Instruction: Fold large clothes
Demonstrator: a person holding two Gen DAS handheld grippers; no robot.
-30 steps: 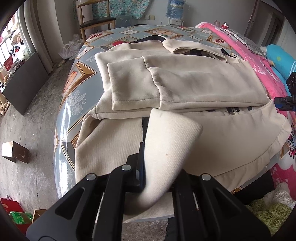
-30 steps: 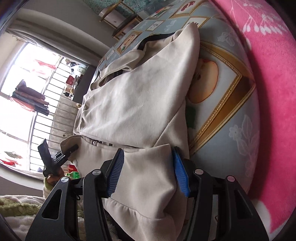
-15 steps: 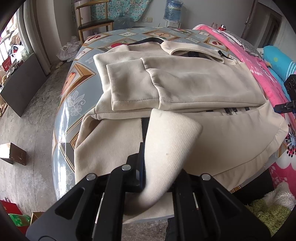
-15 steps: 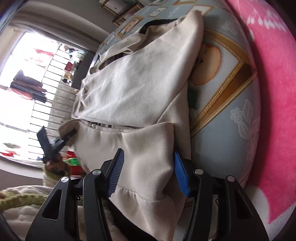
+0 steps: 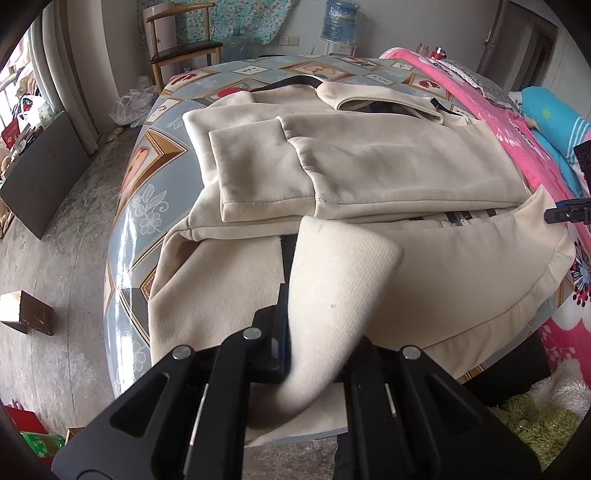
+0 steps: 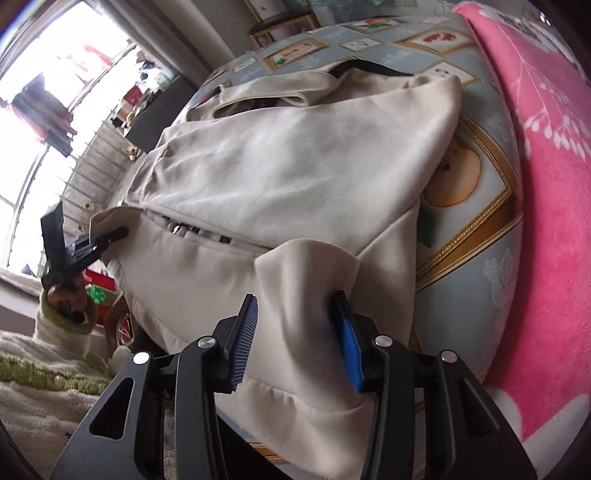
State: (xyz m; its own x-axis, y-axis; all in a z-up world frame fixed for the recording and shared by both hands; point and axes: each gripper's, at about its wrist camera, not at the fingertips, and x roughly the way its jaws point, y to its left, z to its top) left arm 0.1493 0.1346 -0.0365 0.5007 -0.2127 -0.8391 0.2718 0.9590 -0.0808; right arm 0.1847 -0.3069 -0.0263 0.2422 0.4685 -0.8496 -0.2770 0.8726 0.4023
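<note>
On the patterned tabletop [image 5: 147,206] lies the cream coat [image 5: 388,173], sleeves folded in; left tongs [image 5: 314,354] pinch its hem corner, right tongs [image 6: 299,332] have been closing around the other corner, seemingly to fold it upward

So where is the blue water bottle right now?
In the left wrist view, the blue water bottle stands at the top centre by the back wall, beyond the patterned table, right of the wooden chair.

A wooden chair [image 5: 184,48] stands on bare grey floor [image 5: 55,258] by what looks like a barred window [image 6: 48,122].
</note>
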